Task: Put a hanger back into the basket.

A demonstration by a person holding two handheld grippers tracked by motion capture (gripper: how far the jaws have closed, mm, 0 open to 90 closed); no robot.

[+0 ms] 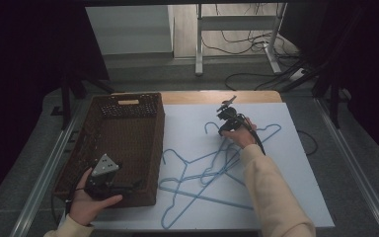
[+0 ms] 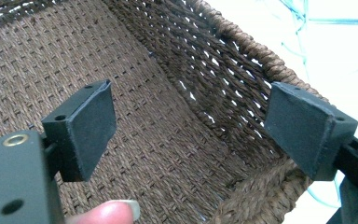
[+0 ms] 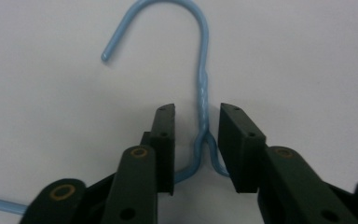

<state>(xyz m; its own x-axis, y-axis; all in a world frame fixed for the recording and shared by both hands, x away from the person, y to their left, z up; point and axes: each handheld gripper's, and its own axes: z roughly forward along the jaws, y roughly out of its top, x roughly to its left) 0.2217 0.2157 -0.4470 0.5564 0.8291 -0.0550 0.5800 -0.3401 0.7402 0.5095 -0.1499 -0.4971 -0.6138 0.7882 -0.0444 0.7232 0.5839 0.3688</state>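
Several blue wire hangers (image 1: 202, 173) lie tangled on the white board (image 1: 296, 197). One hanger's hook (image 3: 186, 9) points away from my right gripper (image 3: 196, 116), whose jaws straddle the twisted neck (image 3: 204, 98) with a small gap on each side; it is open. From above, the right gripper (image 1: 225, 118) sits at the far hanger's hook (image 1: 209, 126). My left gripper (image 1: 135, 185) rests at the near right corner of the brown woven basket (image 1: 128, 101), open and holding nothing. Its pads (image 2: 91, 126) frame the basket's inner wall (image 2: 205, 79).
The basket stands on the left of the table, its right wall (image 1: 159, 148) beside the hangers. The wooden table edge (image 1: 217, 97) runs behind the board. Metal rails (image 1: 44, 173) flank the table, and cables (image 1: 246, 47) lie on the floor beyond.
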